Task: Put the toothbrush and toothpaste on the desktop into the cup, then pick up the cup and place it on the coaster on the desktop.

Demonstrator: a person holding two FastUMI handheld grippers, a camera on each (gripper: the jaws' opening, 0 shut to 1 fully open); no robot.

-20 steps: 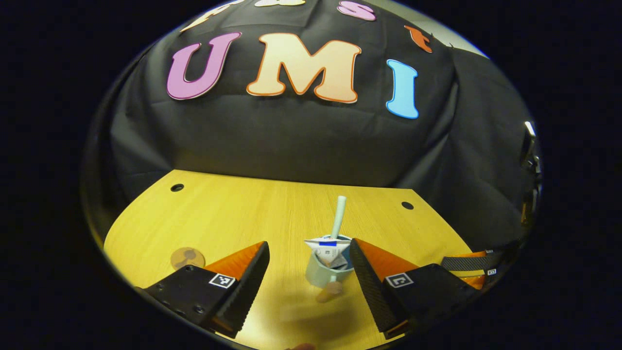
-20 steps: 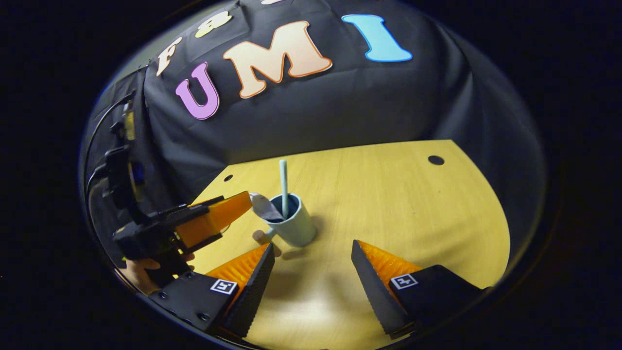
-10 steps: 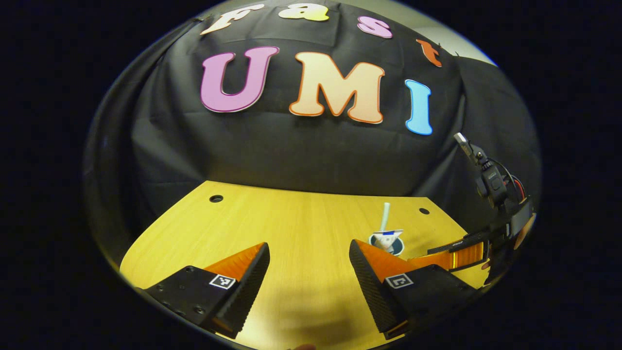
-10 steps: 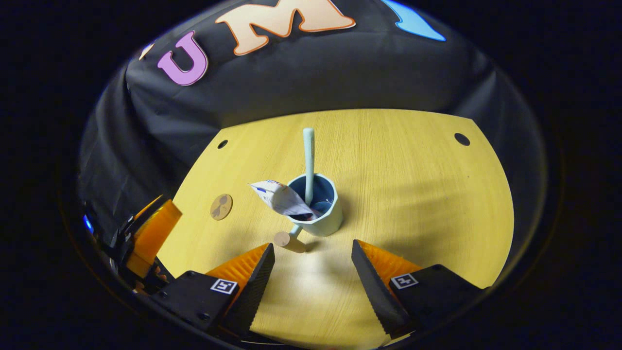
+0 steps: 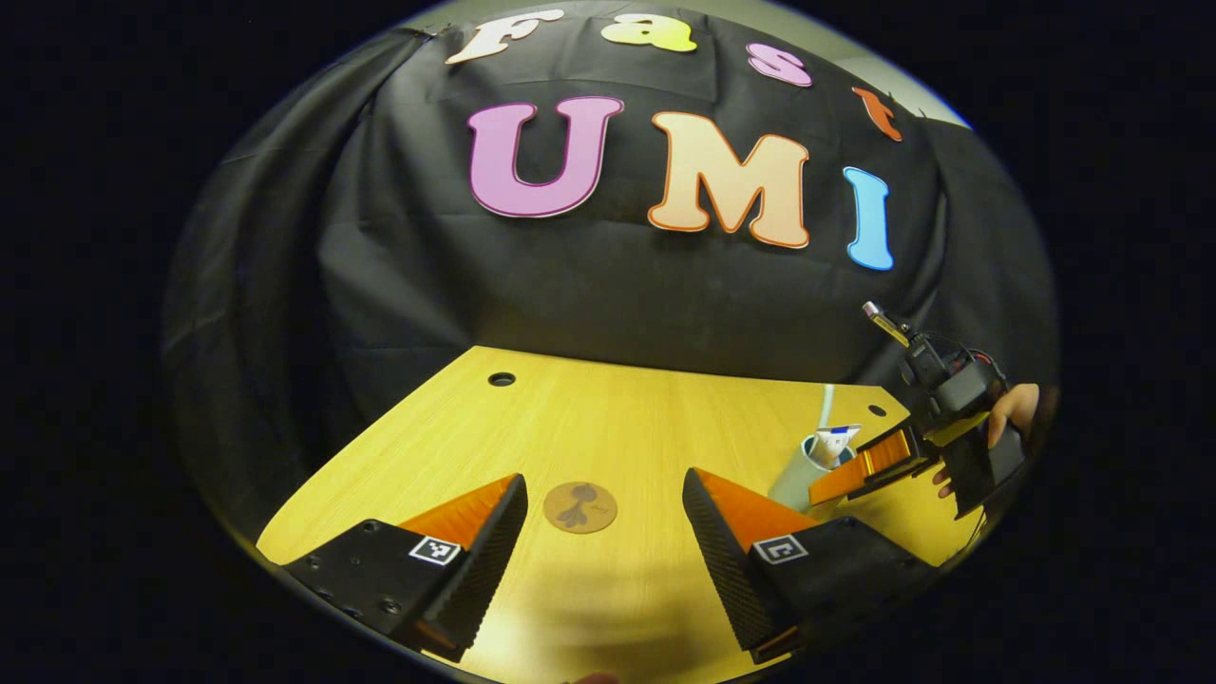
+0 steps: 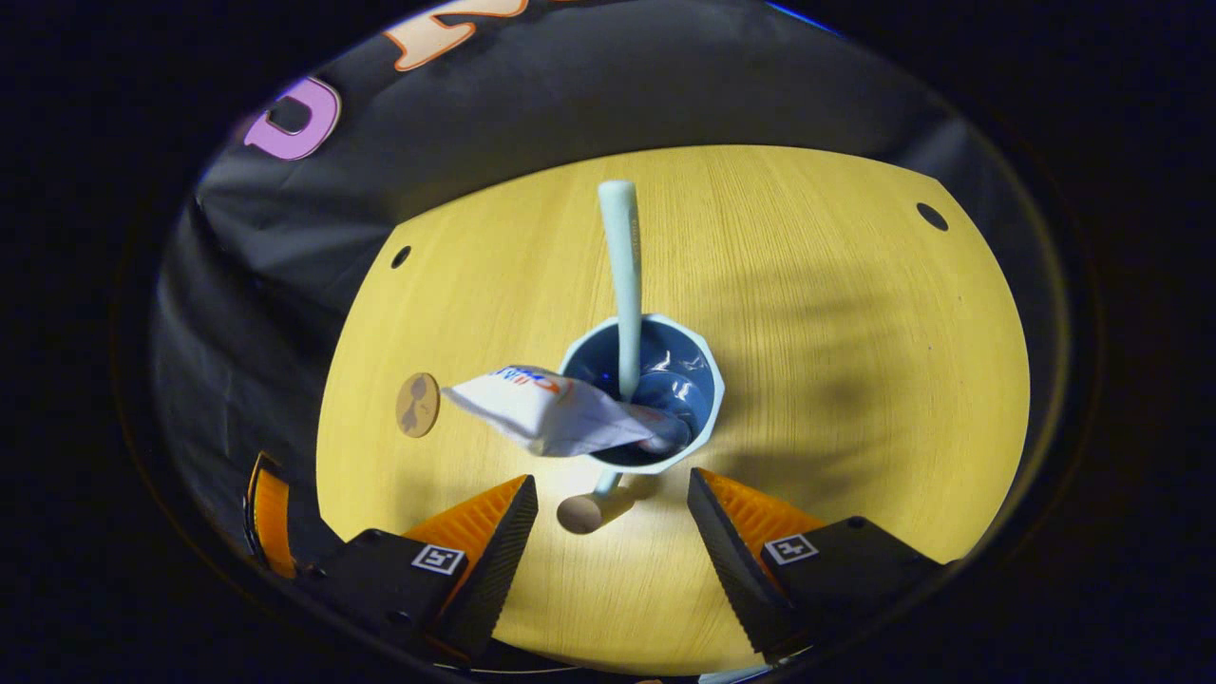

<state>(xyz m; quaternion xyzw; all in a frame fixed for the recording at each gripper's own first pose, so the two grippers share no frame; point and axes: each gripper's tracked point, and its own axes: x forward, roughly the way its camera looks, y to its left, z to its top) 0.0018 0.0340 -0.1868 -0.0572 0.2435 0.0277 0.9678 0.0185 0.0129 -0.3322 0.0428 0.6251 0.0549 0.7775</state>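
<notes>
So the pale blue plastic cup [image 6: 642,394] sits mid-frame in the right gripper view on the yellow wooden table [image 6: 855,332], with the light blue toothbrush [image 6: 622,275] and crumpled white toothpaste tube [image 6: 551,413] in it. Right tongs [image 6: 613,532] are spread wide just below it. Left tongs [image 5: 604,532] are spread too, empty, with the round brown coaster [image 5: 579,506] between them.

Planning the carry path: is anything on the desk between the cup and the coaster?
No. In the right gripper view, the desk between the cup and the coaster is bare wood; only the toothpaste leans out above it.
</notes>
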